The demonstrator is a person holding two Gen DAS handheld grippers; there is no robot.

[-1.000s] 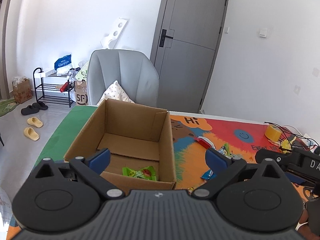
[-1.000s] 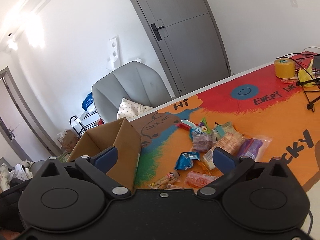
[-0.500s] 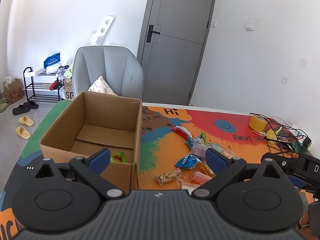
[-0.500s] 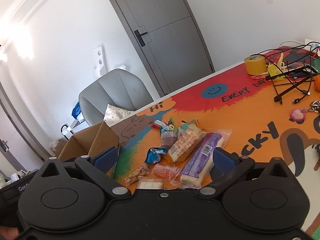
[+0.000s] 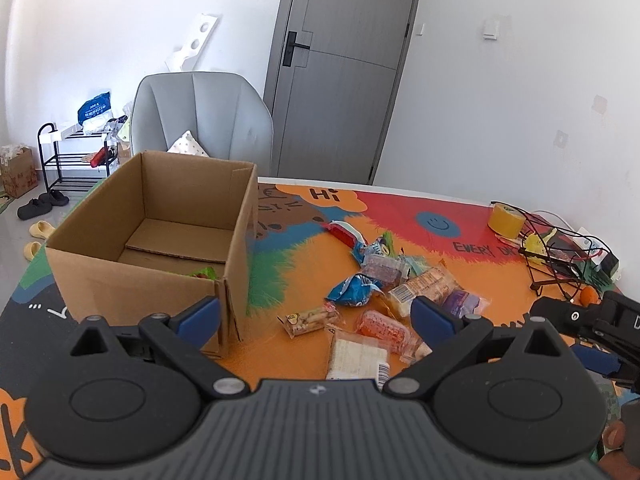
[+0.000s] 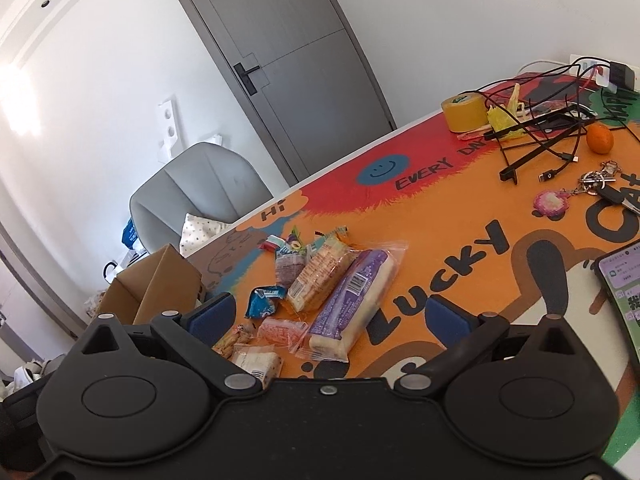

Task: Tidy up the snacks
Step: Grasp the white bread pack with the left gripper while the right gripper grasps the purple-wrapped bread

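- We see the box (image 5: 152,236) at the left of the counter (image 5: 460,264), a green packet (image 5: 204,273) inside.
- Our left hand-held gripper (image 5: 315,318) gapes wide, empty, above the snacks (image 5: 384,288) beside the box.
- Our right hand-held gripper (image 6: 330,316) is equally spread and empty over the purple pack (image 6: 352,300).

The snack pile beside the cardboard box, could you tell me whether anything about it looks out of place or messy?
Yes. The snacks lie in a loose, overlapping heap on the mat, not in the cardboard box, which holds only a green packet. The blue wrapper looks crumpled, possibly torn open. The long purple pack lies askew across the pile's edge.
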